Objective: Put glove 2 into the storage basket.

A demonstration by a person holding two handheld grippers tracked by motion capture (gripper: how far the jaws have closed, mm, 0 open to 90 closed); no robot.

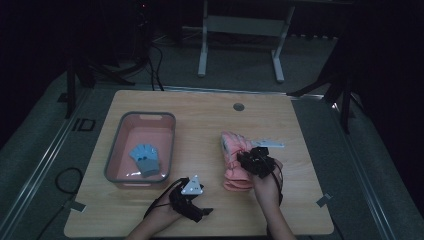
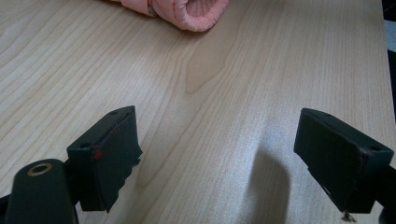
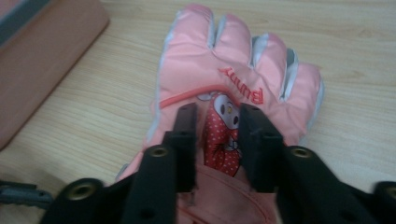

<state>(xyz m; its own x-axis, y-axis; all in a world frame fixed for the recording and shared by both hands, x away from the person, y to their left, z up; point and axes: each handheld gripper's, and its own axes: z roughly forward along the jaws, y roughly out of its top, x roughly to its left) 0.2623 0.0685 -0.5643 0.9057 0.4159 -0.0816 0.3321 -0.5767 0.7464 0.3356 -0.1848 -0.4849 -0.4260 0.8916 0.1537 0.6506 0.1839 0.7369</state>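
A pink padded glove (image 1: pixel 233 165) with a cartoon patch lies right of the table's middle, its fingers pointing away from me. My right gripper (image 1: pixel 246 159) rests on top of it. In the right gripper view the jaws stand close together at the right gripper (image 3: pixel 217 112) tip, pressed into the pink glove (image 3: pixel 233 60) with the dotted patch pinched between them. My left gripper (image 1: pixel 204 206) sits low near the front edge, left of the glove. Its jaws are wide apart over bare wood at the left gripper (image 2: pixel 217 140), and the pink glove's cuff (image 2: pixel 194 11) lies ahead.
A pink basket (image 1: pixel 117 145) stands at the left of the wooden table (image 1: pixel 200 120), with a blue and grey glove (image 1: pixel 145 159) inside it. Its corner, the pink basket (image 3: pixel 46 56), is at the upper left in the right gripper view. A round grommet (image 1: pixel 238 107) sits near the far edge.
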